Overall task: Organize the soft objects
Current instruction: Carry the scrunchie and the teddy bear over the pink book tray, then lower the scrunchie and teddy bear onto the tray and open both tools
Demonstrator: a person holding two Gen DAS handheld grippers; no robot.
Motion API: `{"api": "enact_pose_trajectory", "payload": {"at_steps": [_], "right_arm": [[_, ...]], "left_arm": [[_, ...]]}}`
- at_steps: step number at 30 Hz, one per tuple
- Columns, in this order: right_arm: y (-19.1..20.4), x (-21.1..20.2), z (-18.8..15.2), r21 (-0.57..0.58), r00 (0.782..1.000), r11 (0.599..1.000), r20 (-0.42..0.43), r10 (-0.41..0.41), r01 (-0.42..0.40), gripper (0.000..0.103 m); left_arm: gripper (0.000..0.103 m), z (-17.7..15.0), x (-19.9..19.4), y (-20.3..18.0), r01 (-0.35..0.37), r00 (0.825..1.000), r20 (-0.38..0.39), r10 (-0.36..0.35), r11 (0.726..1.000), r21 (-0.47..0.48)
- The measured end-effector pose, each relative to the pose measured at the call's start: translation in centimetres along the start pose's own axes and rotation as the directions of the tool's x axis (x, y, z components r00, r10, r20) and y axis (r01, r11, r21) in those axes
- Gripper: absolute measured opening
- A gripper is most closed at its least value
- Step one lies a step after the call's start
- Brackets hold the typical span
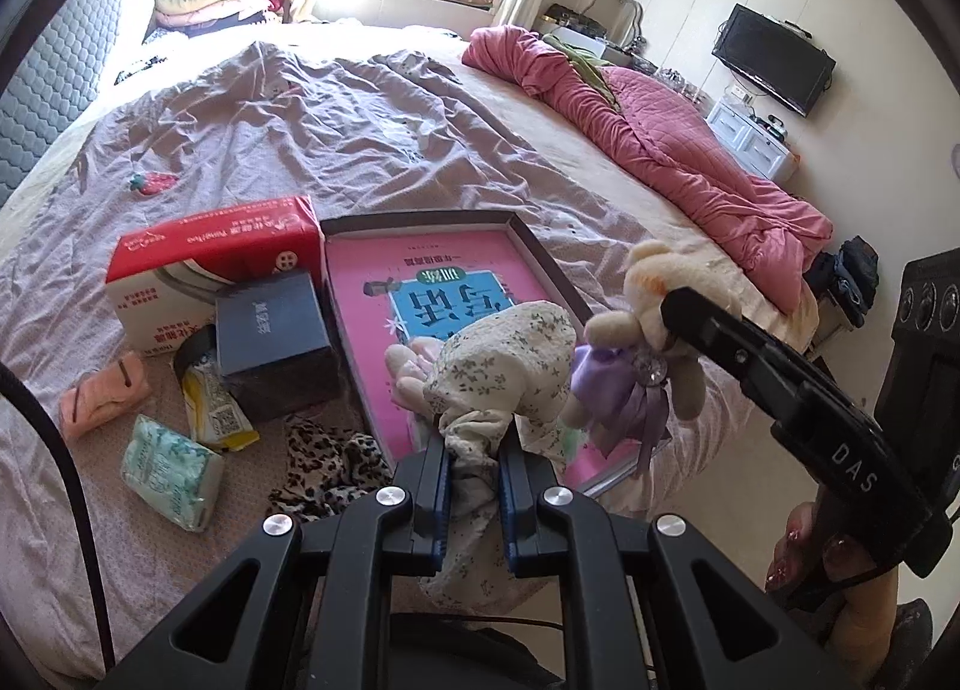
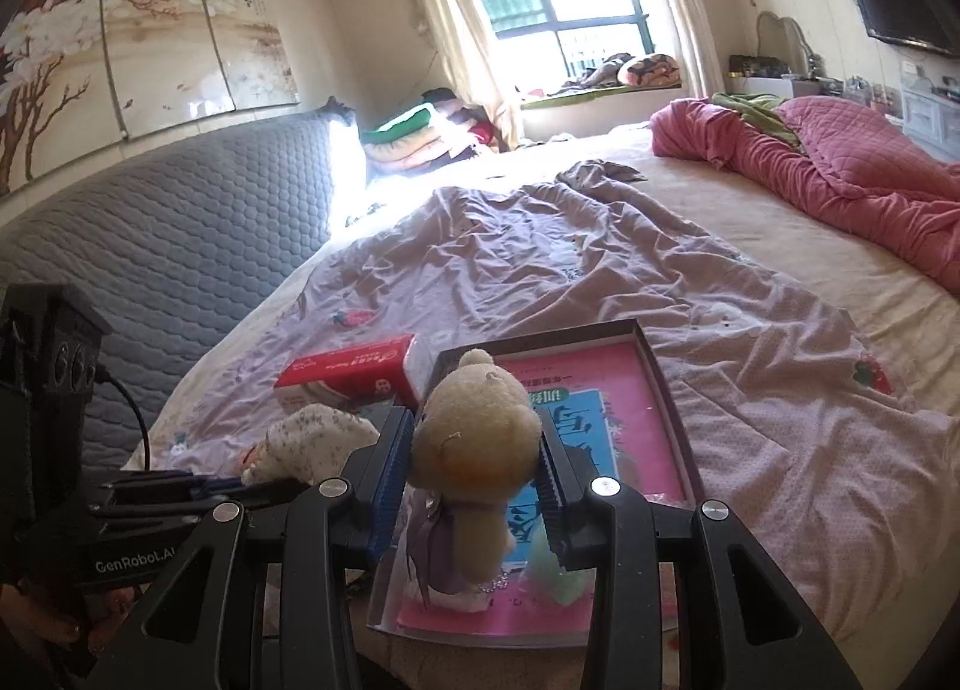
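- Two claws are in my feeds, each clamped on a soft toy above the bed (image 1: 252, 108).
- My left claw (image 1: 474, 486) sits at lower centre of its own view, jaws nearly together, pinching the gathered cloth of a floral fabric doll (image 1: 510, 354); the doll's rounded body stands up beyond the fingertips.
- My right claw (image 2: 474, 474) grips a cream plush bear (image 2: 480, 426) by the head, the blue pads pressing both sides; its purple dress hangs below.
- In the left view the bear shows at centre right, just beside the floral doll.
- Behind both toys lies a shallow open box (image 1: 516, 234) with a pink book (image 1: 384, 270) inside.
- Left of the box: a red-and-white tissue pack (image 1: 210, 252) and a dark blue box (image 1: 273, 324), touching.
- Lower left of the left view: a pink striped cloth (image 1: 102, 396), a yellow packet (image 1: 210, 408), a green-patterned pack (image 1: 171, 468) and a leopard-print fabric (image 1: 330, 462).
- A pink quilt (image 1: 660, 150) is bunched at upper right.
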State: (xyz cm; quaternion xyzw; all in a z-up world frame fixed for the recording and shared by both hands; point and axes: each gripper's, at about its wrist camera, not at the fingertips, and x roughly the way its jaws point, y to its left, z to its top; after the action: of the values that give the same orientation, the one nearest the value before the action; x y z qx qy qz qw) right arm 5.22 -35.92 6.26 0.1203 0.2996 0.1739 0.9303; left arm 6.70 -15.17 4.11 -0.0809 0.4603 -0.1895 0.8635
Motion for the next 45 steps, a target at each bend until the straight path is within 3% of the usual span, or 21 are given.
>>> {"api": "enact_pose_trajectory", "payload": {"at_steps": [12, 24, 45], "right_arm": [[-2.8, 0.7, -1.3, 0.044, 0.997, 0.997, -0.019, -0.070, 0.071, 0.040], [-6.0, 0.6, -1.8, 0.077, 0.985, 0.982, -0.033, -0.170, 0.172, 0.040], [-6.7, 3.8, -4.1, 0.057, 0.979, 0.984, -0.119, -0.164, 0.171, 0.040]], "left_arm": [[0.013, -1.8, 4.7, -0.1, 0.003, 0.994, -0.109, -0.002, 1.000, 0.014], [0.013, -1.3, 7.3, -0.6, -0.001, 0.991, -0.133, 0.005, 1.000, 0.030], [0.013, 0.9, 9.6, 0.3, -0.017, 0.992, -0.123, 0.017, 1.000, 0.005]]}}
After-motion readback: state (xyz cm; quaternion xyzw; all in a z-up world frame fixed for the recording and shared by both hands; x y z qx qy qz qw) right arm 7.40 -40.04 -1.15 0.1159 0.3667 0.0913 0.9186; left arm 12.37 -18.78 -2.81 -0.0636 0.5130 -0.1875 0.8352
